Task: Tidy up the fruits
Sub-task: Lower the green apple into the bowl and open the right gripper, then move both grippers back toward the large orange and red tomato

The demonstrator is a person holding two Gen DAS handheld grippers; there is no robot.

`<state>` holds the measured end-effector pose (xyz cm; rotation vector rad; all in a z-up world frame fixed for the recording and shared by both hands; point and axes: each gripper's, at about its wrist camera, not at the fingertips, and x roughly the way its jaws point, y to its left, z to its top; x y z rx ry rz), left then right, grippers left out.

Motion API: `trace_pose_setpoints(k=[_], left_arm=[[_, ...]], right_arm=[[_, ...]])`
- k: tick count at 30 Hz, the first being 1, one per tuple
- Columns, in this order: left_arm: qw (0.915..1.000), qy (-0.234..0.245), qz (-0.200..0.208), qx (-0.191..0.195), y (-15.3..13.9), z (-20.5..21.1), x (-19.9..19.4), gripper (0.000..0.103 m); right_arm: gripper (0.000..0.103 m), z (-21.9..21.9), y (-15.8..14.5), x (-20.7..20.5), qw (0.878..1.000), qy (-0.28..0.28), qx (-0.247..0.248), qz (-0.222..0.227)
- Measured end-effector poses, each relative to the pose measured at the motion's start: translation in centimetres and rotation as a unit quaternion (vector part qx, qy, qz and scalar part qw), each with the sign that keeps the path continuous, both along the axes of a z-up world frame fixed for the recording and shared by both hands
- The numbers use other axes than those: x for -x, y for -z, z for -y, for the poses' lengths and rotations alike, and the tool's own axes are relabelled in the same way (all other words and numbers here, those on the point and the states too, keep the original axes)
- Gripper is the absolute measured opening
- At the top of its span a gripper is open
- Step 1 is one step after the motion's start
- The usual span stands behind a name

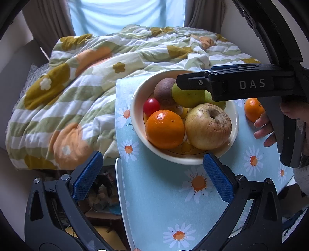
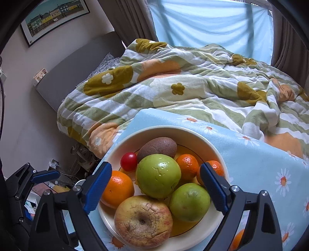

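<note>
Grippers, left (image 1: pixel 152 171) and right (image 2: pixel 155 185), gape; bowl (image 2: pixel 193 133) hides tangerine (image 2: pixel 236 239).

A home bedroom: rumpled floral duvet (image 2: pixel 173 86), curtained window (image 2: pixel 210 25), framed picture (image 2: pixel 56 17).

A table covered by a light-blue daisy-print cloth (image 1: pixel 164 193) carries a cream bowl (image 1: pixel 137 100) of fruit. One tangerine (image 1: pixel 253 109) lies directly on the cloth, just beside the bowl and apart from it.

left wrist: angled down, near | right wrist: closer | shared: fruit bowl (image 1: pixel 135 115)
</note>
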<state>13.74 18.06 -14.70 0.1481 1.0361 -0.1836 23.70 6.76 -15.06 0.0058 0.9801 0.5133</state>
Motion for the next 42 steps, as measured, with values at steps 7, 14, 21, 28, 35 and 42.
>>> trace_pose_setpoints(k=[7, 14, 21, 28, 35, 42], left_arm=[[0.9999, 0.008, 0.012, -0.003, -1.4, 0.6, 0.5, 0.103], [0.9992, 0.030, 0.025, -0.010, -3.8, 1.8, 0.8, 0.103], [0.9972, 0.065, 0.033, -0.019, -6.5, 5.1, 0.9, 0.103], [0.9948, 0.087, 0.044, -0.028, -8.0, 10.9, 1.6, 0.103], [0.9927, 0.102, 0.058, -0.024, -7.9, 17.7, 2.7, 0.103], [0.9918, 0.118, 0.040, -0.025, -4.7, 23.3, 2.9, 0.103]], right_arm=[[0.103, 1.0, -1.8, 0.7, 1.000, 0.011, 0.004, 0.017], [0.103, 3.0, -5.1, 2.6, 0.999, 0.026, 0.003, 0.026], [0.103, 7.2, -8.8, 5.9, 0.997, 0.065, 0.008, 0.045], [0.103, 14.1, -11.4, 10.4, 0.991, 0.118, 0.030, 0.052], [0.103, 21.9, -11.4, 14.8, 0.985, 0.155, 0.053, 0.046], [0.103, 29.1, -8.4, 17.5, 0.979, 0.195, 0.062, 0.015]])
